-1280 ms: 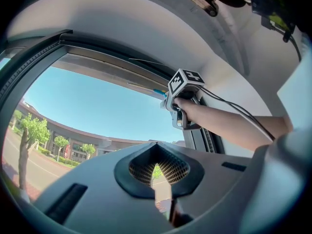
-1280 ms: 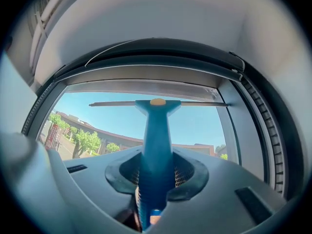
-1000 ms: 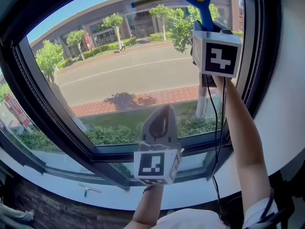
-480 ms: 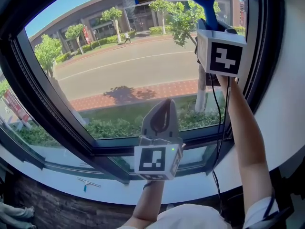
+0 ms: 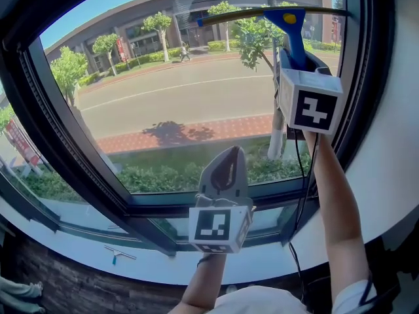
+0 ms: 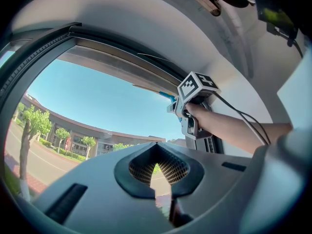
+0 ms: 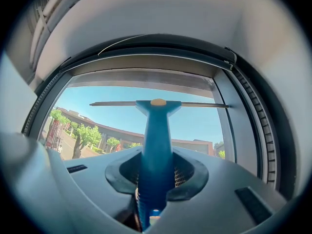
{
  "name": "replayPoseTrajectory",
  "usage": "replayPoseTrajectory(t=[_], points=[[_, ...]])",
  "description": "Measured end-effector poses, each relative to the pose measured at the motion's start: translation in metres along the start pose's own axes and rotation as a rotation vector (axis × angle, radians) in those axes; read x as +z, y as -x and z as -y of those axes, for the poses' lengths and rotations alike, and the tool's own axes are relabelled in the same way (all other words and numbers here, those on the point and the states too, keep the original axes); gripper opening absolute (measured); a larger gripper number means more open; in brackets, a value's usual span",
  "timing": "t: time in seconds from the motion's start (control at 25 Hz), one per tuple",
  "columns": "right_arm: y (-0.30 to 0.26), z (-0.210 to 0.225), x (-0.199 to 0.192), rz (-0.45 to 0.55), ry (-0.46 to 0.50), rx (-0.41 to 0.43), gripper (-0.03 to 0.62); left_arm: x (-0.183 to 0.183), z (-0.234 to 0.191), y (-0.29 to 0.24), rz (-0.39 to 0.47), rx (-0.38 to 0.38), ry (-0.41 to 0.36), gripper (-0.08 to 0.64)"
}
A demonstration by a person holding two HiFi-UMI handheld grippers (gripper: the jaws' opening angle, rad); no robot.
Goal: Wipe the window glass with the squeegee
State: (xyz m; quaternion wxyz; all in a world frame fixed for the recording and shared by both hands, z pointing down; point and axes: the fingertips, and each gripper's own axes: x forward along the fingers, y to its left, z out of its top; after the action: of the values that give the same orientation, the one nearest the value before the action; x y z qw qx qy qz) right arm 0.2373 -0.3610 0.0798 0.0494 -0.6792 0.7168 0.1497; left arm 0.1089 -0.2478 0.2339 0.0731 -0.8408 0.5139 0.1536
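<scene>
High on the window glass (image 5: 177, 97), right gripper (image 7: 156, 173) clamps the squeegee (image 5: 289, 16); left gripper (image 5: 228, 157) hovers closed below.

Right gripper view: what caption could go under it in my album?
Right tongs clamp the blue plastic squeegee, blade level near the window glass's top.

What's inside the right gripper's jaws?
The blue handle of the squeegee, clamped by the right gripper; its blade lies across the top of the window glass. The handle's lower end is hidden inside the gripper body.
</scene>
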Motion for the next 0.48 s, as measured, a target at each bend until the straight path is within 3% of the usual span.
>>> replayPoseTrajectory(t=[0.48], points=[[0.02,-0.005,-0.036,-0.017,0.009,-0.01,0.109,-0.015,-0.007,0.007,-0.04,0.007,0.001,-0.006]])
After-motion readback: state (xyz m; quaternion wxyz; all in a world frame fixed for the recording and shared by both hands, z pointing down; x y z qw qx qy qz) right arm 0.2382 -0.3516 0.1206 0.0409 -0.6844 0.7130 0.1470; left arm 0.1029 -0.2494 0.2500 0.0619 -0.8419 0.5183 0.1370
